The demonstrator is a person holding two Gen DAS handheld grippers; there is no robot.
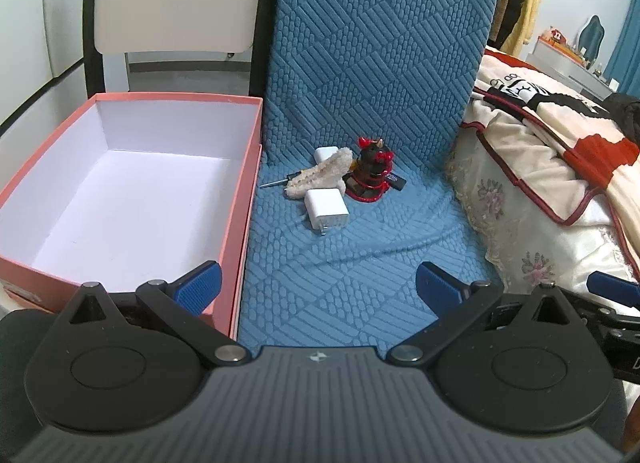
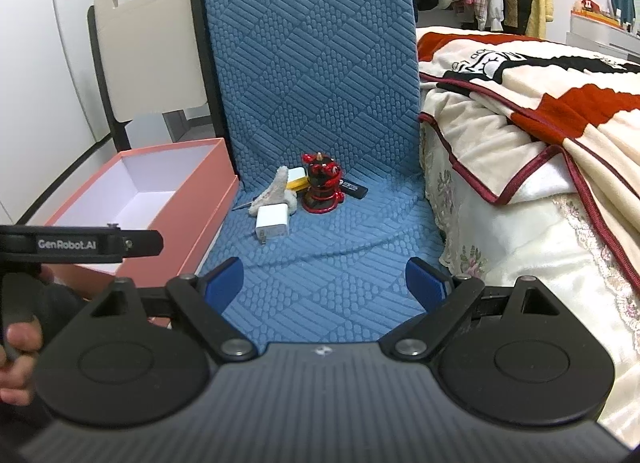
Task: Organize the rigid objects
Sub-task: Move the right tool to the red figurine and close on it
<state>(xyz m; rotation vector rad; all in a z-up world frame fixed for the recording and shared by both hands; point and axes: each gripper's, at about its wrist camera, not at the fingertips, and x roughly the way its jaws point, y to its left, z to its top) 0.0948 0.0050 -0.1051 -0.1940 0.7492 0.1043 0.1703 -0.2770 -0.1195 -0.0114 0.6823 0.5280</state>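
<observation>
At nine o'clock in our left wrist view sits the pink cardboard box (image 1: pixel 132 199), lid off, its white inside bare, touching the blue quilted chair cushion (image 1: pixel 360 263). Our left gripper (image 1: pixel 318 287) hovers low over the cushion's front edge with its blue pads spread wide, holding nothing.

Toward twelve o'clock lies the cluster: a small screwdriver (image 1: pixel 276 182) pokes out at the left from under a fluffy cream cloth (image 1: pixel 320 177); a white charger plug (image 1: pixel 326 210) lies just in front with prongs toward us, and a second white block (image 1: pixel 325 154) sits behind the cloth. At the right stands a black-and-red figurine (image 1: pixel 370 173), with a black USB stick (image 2: pixel 353 188) touching its far side.

Our right gripper (image 2: pixel 324 287) is likewise spread apart and empty. At three o'clock a cream and red blanket (image 2: pixel 540 103) covers the bed.
</observation>
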